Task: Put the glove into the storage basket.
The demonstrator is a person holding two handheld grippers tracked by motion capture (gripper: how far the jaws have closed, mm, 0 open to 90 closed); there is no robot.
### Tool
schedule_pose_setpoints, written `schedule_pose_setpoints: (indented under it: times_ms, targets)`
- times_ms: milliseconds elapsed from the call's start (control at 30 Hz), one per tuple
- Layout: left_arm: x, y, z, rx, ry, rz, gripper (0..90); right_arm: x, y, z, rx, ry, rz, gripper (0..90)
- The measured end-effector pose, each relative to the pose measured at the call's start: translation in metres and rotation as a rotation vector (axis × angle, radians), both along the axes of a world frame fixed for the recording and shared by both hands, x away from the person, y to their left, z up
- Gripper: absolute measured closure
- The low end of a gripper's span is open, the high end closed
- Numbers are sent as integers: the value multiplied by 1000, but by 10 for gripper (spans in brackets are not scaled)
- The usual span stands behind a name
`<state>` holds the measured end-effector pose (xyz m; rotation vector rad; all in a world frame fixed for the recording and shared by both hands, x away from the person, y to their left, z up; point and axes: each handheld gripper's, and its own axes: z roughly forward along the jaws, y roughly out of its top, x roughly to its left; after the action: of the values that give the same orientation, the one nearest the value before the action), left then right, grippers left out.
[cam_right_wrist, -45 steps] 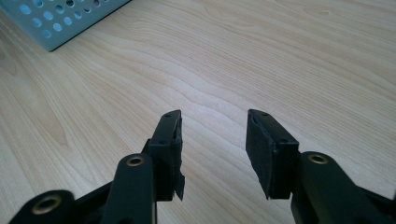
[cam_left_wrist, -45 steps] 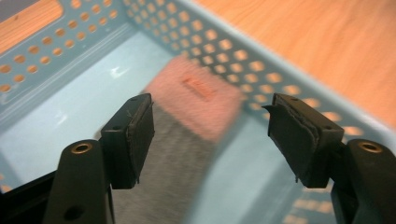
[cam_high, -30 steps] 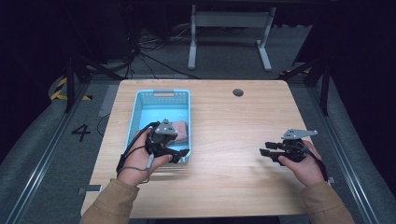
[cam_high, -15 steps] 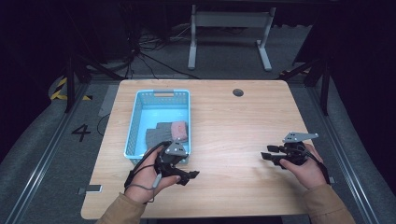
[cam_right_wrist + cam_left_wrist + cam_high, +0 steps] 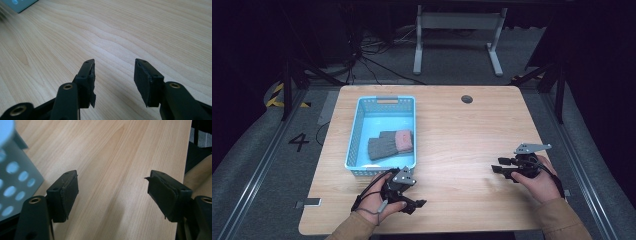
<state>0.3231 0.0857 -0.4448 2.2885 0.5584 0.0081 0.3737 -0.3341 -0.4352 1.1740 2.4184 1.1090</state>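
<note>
With both grippers' jaws open and empty, the left gripper [image 5: 416, 204], set just beside the basket [image 5: 357, 131], could be knocked against it.

You stand at a light wooden table [image 5: 452, 125] with a small round dark hole [image 5: 467, 99] near its far edge. Around it you see grey floor [image 5: 252, 150], marked with a black number 4 [image 5: 299, 142] at your left and a strip of yellow-and-black tape [image 5: 277, 96] beyond. Past the table, you face a white metal frame [image 5: 457, 35], loose black cables [image 5: 367, 55] and darkness.
</note>
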Motion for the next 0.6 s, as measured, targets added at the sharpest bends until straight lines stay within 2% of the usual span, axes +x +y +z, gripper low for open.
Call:
schedule_pose_setpoints:
  times_ms: [67, 133, 233, 300, 333, 400, 467, 600]
  targets:
    - [1, 2, -6, -3, 10, 2, 249, 0, 0, -2, 0, 6, 1, 522]
    - [3, 4, -12, 12, 13, 14, 243, 1, 0, -5, -6, 9, 1, 522]
    - [4, 6, -19, 29, 3, 29, 240, 2, 2, -9, -2, 14, 2, 520]
    - [3, 6, -23, 35, -17, 43, 239, 2, 4, -11, -18, 12, 4, 519]
    - [3, 6, -25, 24, -27, 48, 239, 2, 4, -13, -24, 11, 6, 519]
    - [2, 6, -25, 23, -29, 60, 240, 2, 5, -14, -24, 12, 10, 516]
    - [2, 5, -23, 40, -43, 68, 250, 3, 5, -16, -26, 12, 7, 511]
    - [2, 4, -22, 25, -46, 63, 242, 4, 10, -21, -54, 5, 8, 494]
